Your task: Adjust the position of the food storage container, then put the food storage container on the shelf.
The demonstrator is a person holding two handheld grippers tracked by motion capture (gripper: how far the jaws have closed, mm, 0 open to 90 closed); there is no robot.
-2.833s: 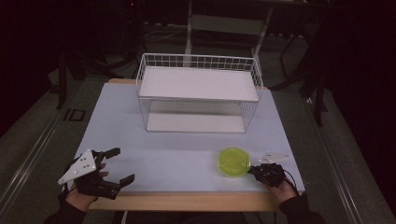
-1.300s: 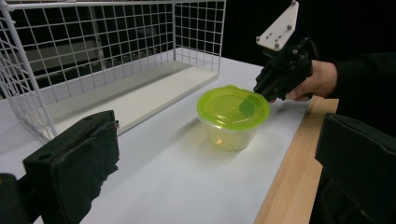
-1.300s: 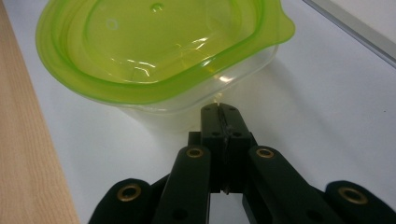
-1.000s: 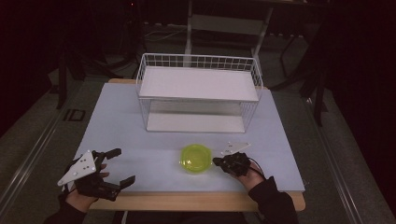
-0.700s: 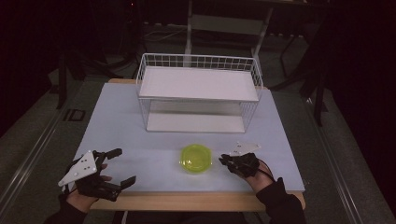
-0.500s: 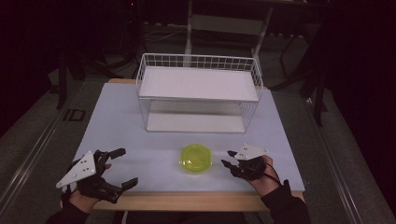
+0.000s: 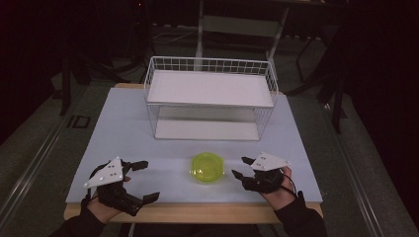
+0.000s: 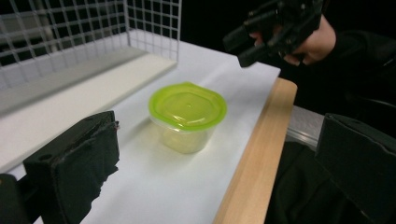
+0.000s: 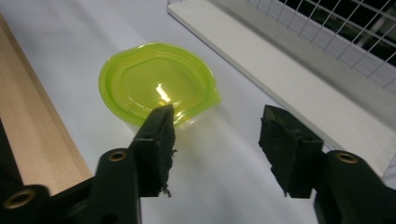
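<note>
The right gripper has just been opening its jaws – nothing sits between them. Just left of it stands one green-lidded cup, upright, lid up, round. The left gripper, jaws wide, waits farther left of the cup – two grippers, one wire rack behind.

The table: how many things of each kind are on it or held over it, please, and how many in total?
Green-lidded tub: 1
Wire rack: 1
Grippers: 2, the left gripper and the right gripper
Total: 4
</note>
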